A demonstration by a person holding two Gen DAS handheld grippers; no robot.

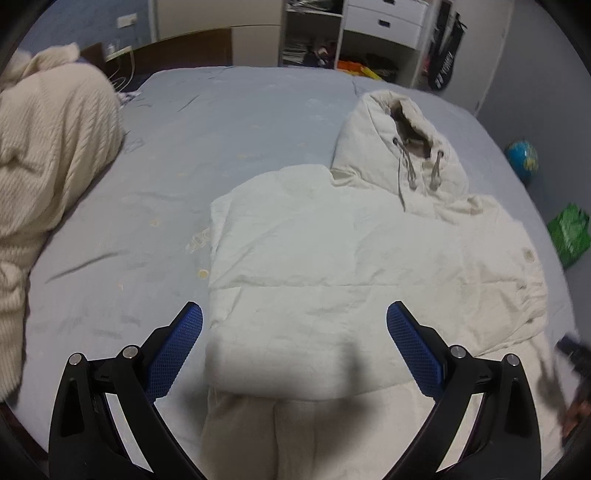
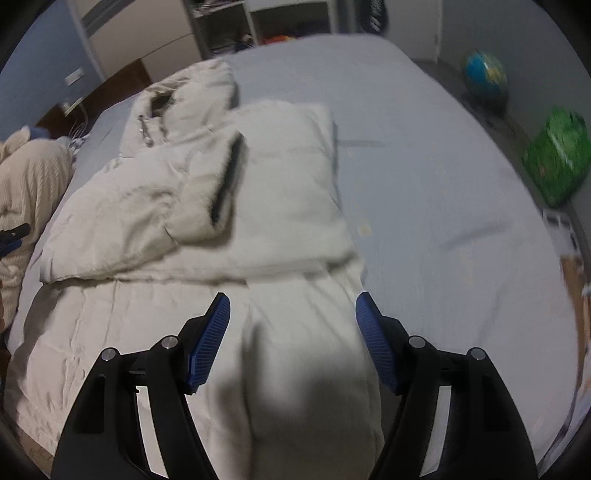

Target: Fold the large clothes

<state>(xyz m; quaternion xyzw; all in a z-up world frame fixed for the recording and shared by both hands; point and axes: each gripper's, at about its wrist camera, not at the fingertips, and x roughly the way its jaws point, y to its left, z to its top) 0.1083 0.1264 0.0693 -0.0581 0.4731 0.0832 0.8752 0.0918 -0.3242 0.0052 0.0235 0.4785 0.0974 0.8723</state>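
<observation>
A large cream hooded jacket [image 1: 332,251] lies on the blue-grey bed [image 1: 229,122], hood [image 1: 402,147] with drawstrings at the far end. One side is folded over the body. My left gripper [image 1: 294,339] is open and empty, hovering above the jacket's lower part. In the right wrist view the jacket [image 2: 229,206] lies with a sleeve [image 2: 210,192] folded across its chest. My right gripper [image 2: 293,328] is open and empty above the jacket's near part.
A cream knitted sweater [image 1: 48,155] lies heaped at the bed's left side. A shelf unit [image 1: 354,33] stands behind the bed. A globe [image 2: 484,74] and a green bag [image 2: 557,158] sit on the floor at the right.
</observation>
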